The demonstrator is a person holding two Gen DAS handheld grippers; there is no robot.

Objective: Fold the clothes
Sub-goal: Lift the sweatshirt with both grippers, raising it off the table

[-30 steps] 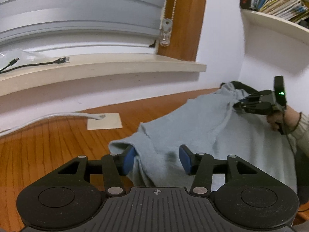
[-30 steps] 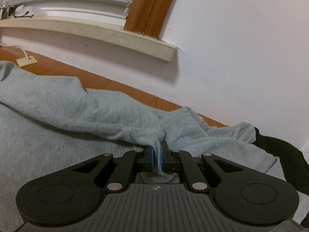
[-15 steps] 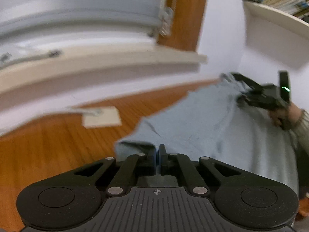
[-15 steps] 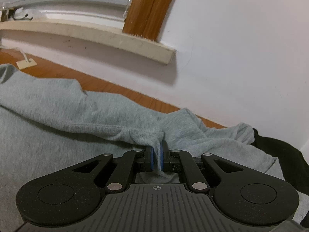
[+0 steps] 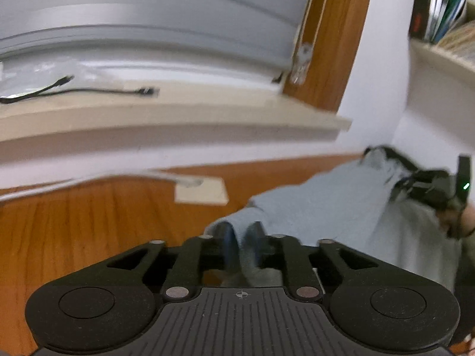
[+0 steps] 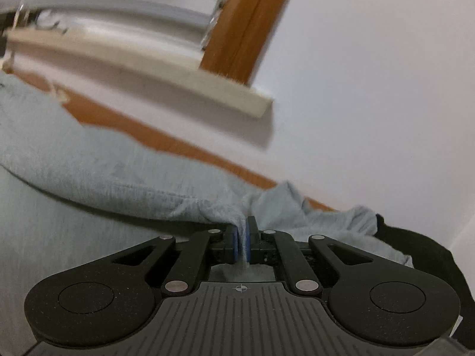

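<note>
A light grey sweatshirt [image 5: 326,207] lies spread over the wooden table [image 5: 89,231]. My left gripper [image 5: 243,237] is at its near left corner, with a fold of the cloth standing between the blue pads. Its jaws are opening, and the blur hides whether the pads still press. My right gripper [image 6: 243,234] is shut on a pinch of the sweatshirt [image 6: 89,163] near the far edge. The left wrist view shows that right gripper [image 5: 400,190] at the far right, held by a person's hand [image 5: 463,222].
A window sill [image 5: 178,112] with a black cable [image 5: 89,90] runs along the wall behind the table. A white square pad [image 5: 202,192] with a white cord lies on the wood. Dark cloth [image 6: 415,246] lies beyond the sweatshirt. A bookshelf [image 5: 445,14] hangs at the upper right.
My left gripper closed on the sweatshirt's corner, then parted again with cloth between the pads, and it shifted sideways. The right gripper kept its pinch and stayed put.
</note>
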